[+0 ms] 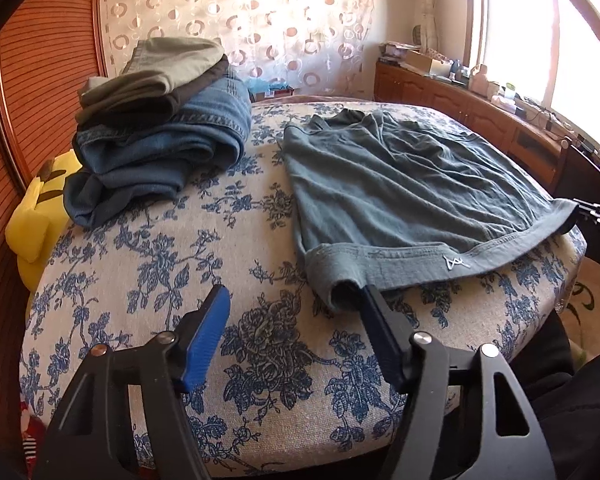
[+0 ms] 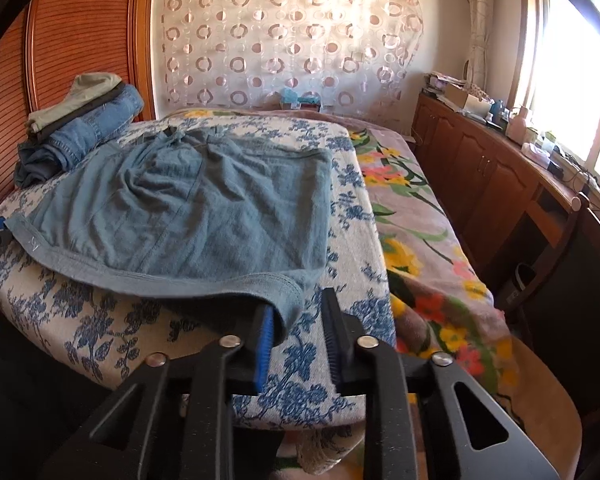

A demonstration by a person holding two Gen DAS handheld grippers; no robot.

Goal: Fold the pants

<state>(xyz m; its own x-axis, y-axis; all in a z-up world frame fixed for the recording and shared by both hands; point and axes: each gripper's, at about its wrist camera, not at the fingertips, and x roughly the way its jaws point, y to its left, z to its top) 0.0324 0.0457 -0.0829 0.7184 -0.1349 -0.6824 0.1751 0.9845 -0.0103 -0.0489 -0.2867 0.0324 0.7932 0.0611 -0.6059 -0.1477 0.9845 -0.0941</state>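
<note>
**Both grippers at the waistband corners**

The left gripper (image 1: 292, 300) is open, its right finger tucked under the pants (image 1: 412, 184) waistband corner. The right gripper (image 2: 296, 308) is open too, left finger inside the other corner. The pants lie flat on the floral cover (image 1: 148, 248). A small white logo (image 1: 456, 263) is unreadable.

I see the pants (image 1: 400, 184) as matt, soft grey-blue knit cloth with a stitched waistband. Bed cover (image 1: 148, 264): coarse woven floral fabric. Both gripper (image 1: 294, 312) frames: matt black plastic, shiny metal rivets, ribbed blue pads (image 1: 206, 340). Cabinet (image 2: 496, 184): glossy wood.
</note>
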